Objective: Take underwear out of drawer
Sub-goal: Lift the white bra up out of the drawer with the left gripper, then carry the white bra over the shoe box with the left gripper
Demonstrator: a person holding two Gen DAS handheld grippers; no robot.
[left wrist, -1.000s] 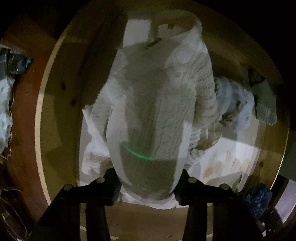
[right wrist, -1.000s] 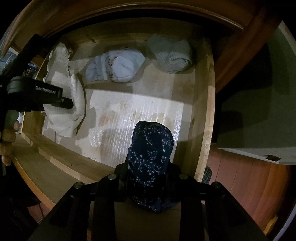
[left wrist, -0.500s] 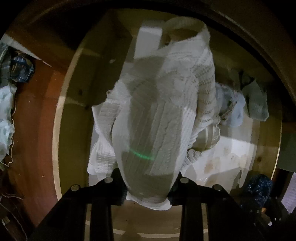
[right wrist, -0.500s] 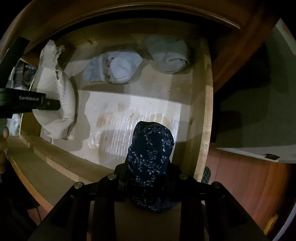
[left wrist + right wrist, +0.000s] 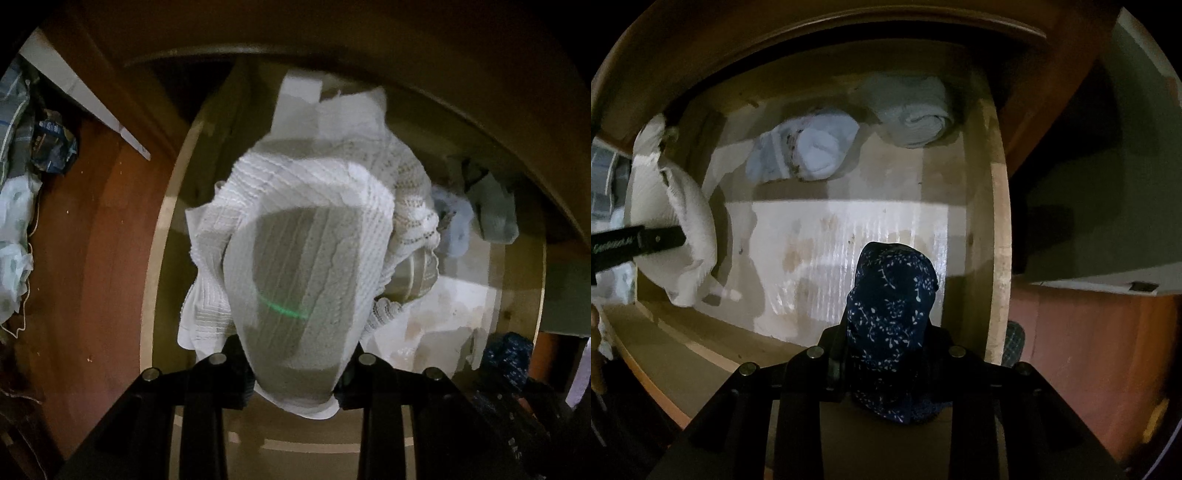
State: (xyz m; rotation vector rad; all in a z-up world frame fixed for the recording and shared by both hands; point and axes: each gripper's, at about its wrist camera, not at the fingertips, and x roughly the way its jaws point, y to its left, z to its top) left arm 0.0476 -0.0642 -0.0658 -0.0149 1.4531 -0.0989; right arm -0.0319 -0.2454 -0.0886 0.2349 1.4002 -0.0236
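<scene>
Wooden drawer [image 5: 993,258] lies below both grippers; white knit underwear [image 5: 306,258] is clamped in left gripper [image 5: 295,373], hanging lengthwise beyond the fingertips; navy floral underwear [image 5: 890,317] is pinched in right gripper [image 5: 886,365].

Drawer [image 5: 524,280] floor largely hidden behind white garment [image 5: 306,258]

White lettering, partly cut off at nine o'clock in the right wrist view, reads roughly "GenRobot.AI" on the left gripper [image 5: 639,242].
</scene>
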